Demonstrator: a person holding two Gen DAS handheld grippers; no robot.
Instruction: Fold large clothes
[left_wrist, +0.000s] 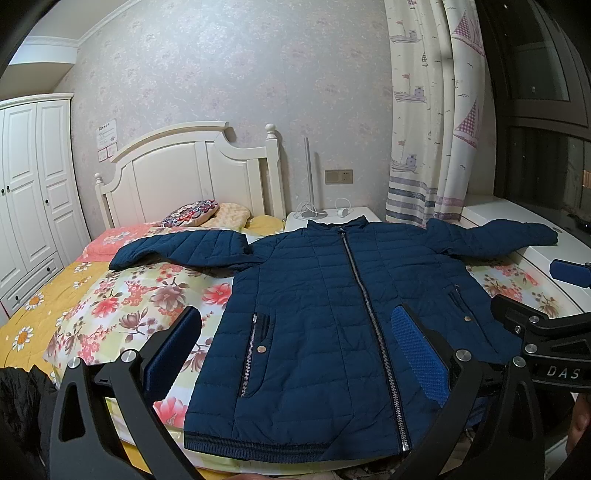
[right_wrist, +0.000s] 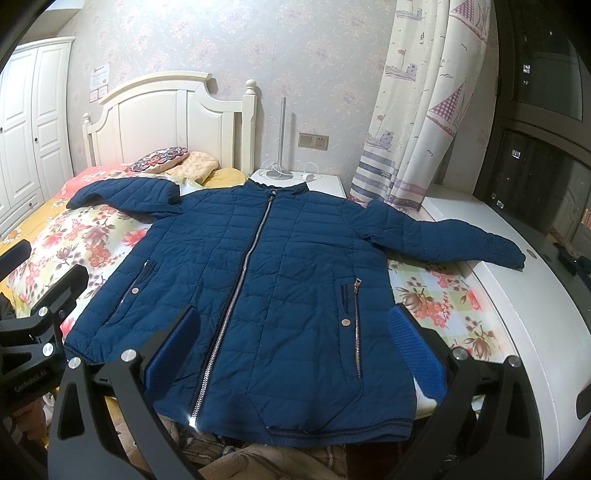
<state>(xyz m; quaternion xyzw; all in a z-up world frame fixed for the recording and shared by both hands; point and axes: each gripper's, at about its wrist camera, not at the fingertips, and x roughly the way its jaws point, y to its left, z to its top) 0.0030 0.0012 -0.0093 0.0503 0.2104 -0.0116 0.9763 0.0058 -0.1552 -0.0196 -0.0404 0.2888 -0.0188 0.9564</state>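
A navy quilted jacket lies flat and zipped on the floral bedspread, front up, both sleeves spread out to the sides. My left gripper is open and empty, hovering above the jacket's lower half. My right gripper is open and empty too, above the jacket near its hem. The right gripper's body also shows in the left wrist view at the right edge. The jacket's right sleeve rests on a white ledge.
A white headboard and pillows stand at the bed's far end. A nightstand with a lamp base and cables sits behind the collar. A wardrobe is at left, a curtain at right. Dark clothing lies at the bed's near left.
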